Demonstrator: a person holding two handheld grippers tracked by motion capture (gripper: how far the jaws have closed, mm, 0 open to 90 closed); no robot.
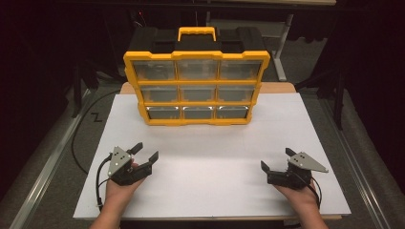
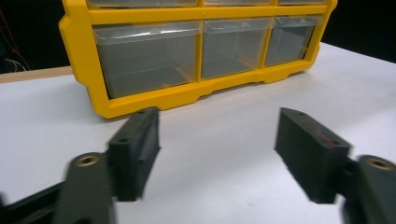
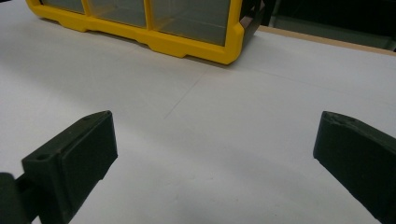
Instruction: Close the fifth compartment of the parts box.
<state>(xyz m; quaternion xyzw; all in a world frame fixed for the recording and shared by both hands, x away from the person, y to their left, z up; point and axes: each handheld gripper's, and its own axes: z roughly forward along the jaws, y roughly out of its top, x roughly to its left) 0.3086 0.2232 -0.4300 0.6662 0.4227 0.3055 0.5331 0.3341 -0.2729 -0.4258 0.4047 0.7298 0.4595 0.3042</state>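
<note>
A yellow organizer cabinet with three rows of three clear plastic drawers and a yellow handle on top stands upright at the back middle of the white table. All its drawers look closed. My left gripper rests near the front left of the table, held by a hand, its jaws apart with nothing between them. My right gripper sits at the front right, also open and holding nothing. In the left gripper view the organizer's bottom row lies ahead of the open gripper. In the right gripper view the organizer's corner lies beyond the open gripper.
A bare stretch of white tabletop separates both grippers from the organizer. Wooden table edge shows behind the white sheet. A black cable trails over the floor at the left. Dark surroundings and a metal stand are behind the table.
</note>
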